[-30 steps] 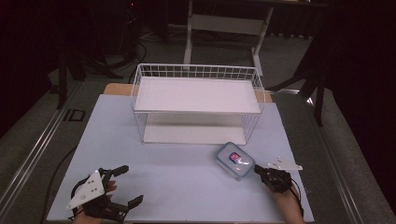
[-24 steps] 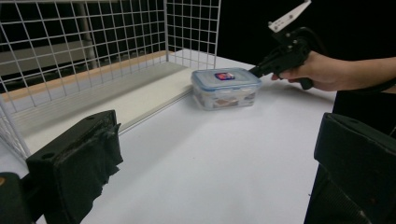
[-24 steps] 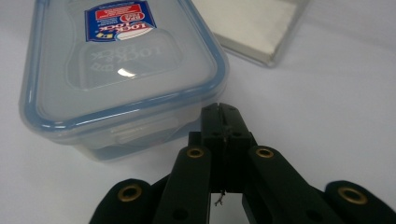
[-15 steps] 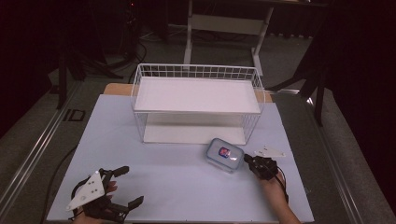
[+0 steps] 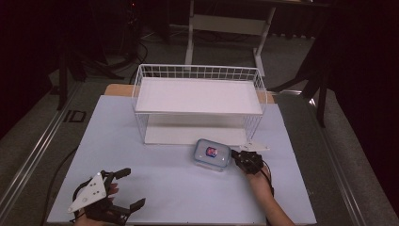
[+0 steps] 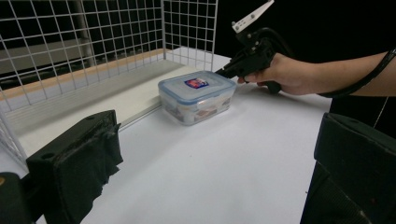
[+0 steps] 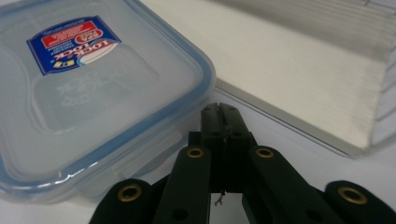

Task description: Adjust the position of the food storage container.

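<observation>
Evidently the right gripper has its jaws pressed fully together with nothing between them, its closed tip set against the 3 o'clock side of the clear snap-lock food container, probably so it can nudge the box along the table rather than lift it. That container sits on the white table, just in front of the white wire shelf rack, at about 5 o'clock from the open lower tier. Meanwhile the left gripper rests at the table's 7 o'clock corner, jaws spread wide and empty.
</observation>
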The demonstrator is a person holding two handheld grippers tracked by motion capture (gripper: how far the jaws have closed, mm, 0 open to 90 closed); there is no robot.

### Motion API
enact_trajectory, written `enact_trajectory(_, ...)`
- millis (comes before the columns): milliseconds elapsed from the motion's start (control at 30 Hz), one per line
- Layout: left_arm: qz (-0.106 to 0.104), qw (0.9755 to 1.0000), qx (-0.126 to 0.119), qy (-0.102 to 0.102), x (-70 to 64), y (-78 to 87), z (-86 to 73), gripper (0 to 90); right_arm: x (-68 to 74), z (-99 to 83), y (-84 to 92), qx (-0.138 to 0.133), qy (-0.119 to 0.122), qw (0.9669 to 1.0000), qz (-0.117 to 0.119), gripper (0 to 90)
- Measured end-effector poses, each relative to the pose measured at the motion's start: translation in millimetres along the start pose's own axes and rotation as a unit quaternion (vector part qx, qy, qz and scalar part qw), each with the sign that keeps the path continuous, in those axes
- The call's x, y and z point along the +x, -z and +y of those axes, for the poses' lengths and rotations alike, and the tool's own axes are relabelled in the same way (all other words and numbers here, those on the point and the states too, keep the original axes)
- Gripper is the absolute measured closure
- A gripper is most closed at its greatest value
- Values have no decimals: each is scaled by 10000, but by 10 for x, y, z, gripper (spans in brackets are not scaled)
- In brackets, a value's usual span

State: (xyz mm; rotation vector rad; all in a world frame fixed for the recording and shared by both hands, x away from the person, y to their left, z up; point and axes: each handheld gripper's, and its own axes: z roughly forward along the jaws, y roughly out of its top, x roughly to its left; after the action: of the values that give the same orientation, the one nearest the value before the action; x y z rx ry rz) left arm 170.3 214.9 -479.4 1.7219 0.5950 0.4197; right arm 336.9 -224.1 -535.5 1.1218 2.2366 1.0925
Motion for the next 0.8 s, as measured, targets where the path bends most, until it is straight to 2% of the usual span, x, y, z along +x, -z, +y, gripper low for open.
enact_trajectory(100,3,10000,4,2,3,-1,-2,14,5,-7,23,-13,39,10000,-29,900)
enact_trajectory(167,9,10000,13,9,7,-3,-4,14,1,-51,114,19,86,9999,-124,900)
enact_trajectory(267,11,10000,18,14,6,-6,-5,14,18,-92,190,-6,12,9999,-106,900)
enact_trajectory(300,15,10000,24,2,4,-8,-4,14,43,-121,250,-22,-29,10000,-20,900)
enact_trajectory(400,24,10000,32,-15,-6,-11,0,14,108,-135,291,7,31,9999,95,900)
enact_trajectory(533,16,10000,34,-8,-9,-13,1,14,179,-96,247,56,114,9998,152,900)
enact_trajectory(800,-6,10000,52,12,-5,-8,-10,14,191,-20,79,192,125,9997,89,900)
